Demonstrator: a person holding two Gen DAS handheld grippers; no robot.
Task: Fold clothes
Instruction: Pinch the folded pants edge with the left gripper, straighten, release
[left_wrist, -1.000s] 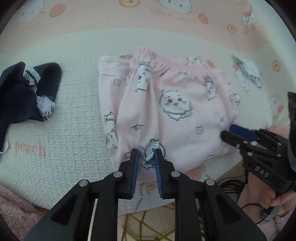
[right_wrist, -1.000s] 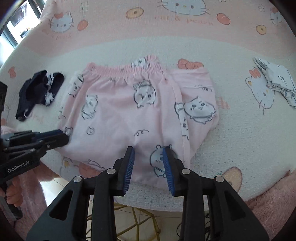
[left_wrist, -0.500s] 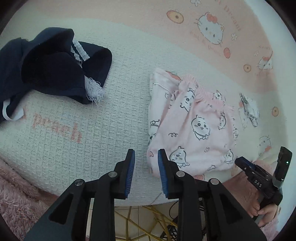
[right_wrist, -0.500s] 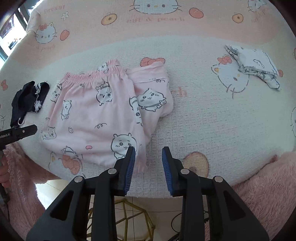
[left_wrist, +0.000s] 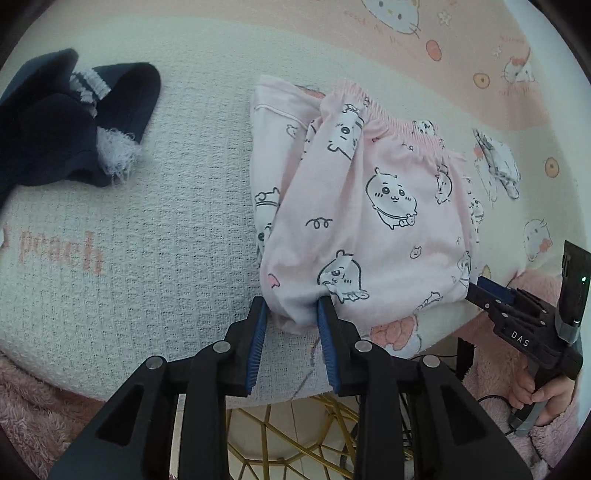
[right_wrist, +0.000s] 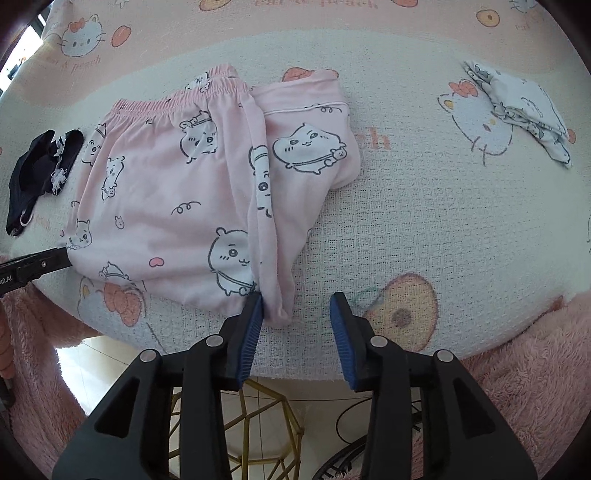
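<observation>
The cloth-covered surface carries the pink pants at centre frame, a dark garment at upper left, and at the pants' near edge both the left tool and the right tool, each released.

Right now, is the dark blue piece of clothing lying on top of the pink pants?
No, the dark blue garment lies apart from the pink pants, with bare white blanket between them.
</observation>
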